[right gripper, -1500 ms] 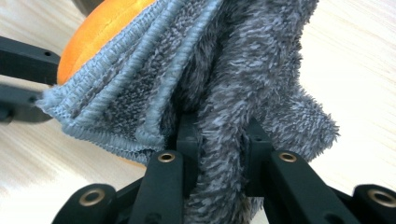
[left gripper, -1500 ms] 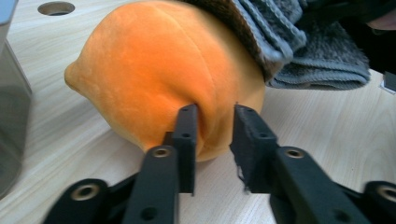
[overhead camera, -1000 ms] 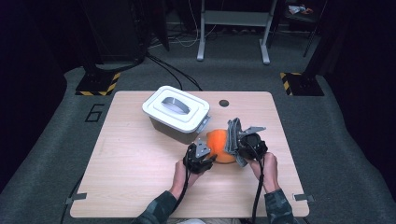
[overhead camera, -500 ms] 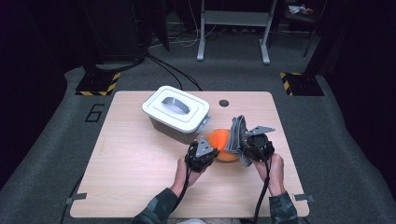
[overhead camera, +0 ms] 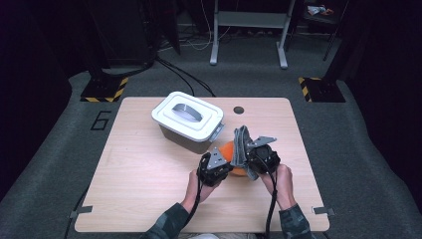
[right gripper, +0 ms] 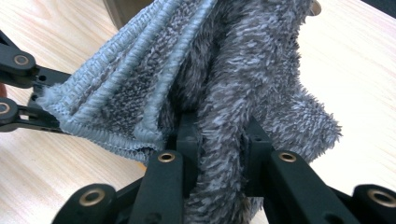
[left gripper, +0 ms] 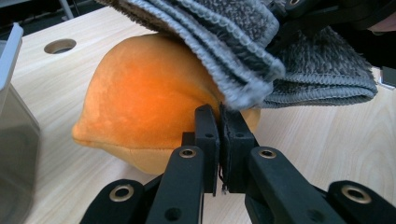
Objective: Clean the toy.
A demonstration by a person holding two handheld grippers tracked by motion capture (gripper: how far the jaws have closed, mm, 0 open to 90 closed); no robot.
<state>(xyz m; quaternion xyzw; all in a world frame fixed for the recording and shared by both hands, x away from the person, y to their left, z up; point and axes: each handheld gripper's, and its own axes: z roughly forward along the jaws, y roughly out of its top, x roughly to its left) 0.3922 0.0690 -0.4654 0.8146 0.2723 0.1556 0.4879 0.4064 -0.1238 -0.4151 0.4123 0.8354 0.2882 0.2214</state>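
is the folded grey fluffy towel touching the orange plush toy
Touching: in the left gripper view the grey towel drapes directly over the orange plush toy.

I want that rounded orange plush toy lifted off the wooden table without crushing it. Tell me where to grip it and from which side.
Grip the rounded orange plush toy at its paler bottom seam ridge, coming in low and level from the person's side. The ridge juts out as a thin lip that narrow jaws can pinch; the dome above looks too wide. The folded grey towel in the right gripper drapes its top, so coming from above is blocked.
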